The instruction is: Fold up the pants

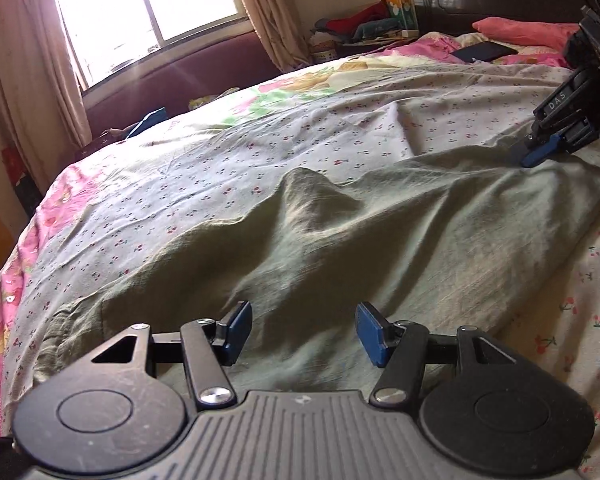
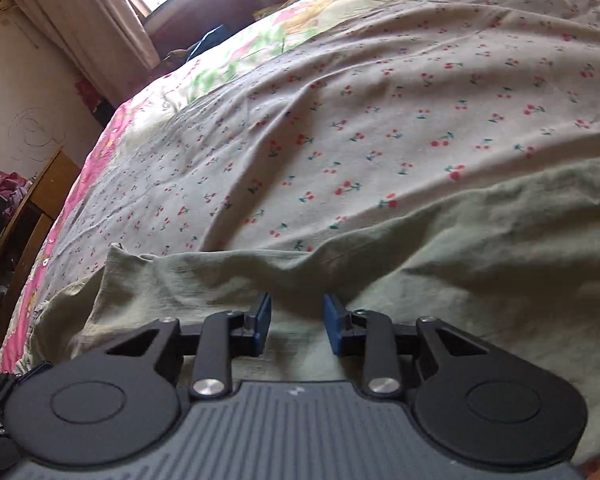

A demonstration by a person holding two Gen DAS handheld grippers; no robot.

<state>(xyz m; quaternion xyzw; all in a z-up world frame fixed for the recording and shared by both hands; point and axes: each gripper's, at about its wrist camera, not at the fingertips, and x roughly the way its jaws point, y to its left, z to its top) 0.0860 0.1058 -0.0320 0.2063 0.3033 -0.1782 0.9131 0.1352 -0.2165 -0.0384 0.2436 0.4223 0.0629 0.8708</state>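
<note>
Left wrist view: rumpled olive-green cotton pants (image 1: 340, 232) lie spread across a cherry-print bedsheet (image 1: 220, 152), with no finished fold showing, so most of the folding seems left to do. Left gripper (image 1: 300, 334) hovers with fingers apart, empty, cloth directly ahead at twelve o'clock. At two o'clock, the right gripper (image 1: 534, 156) meets the pants' far edge. Its own view shows the right gripper's fingers (image 2: 262, 320) parted, probably resting on cloth.
</note>
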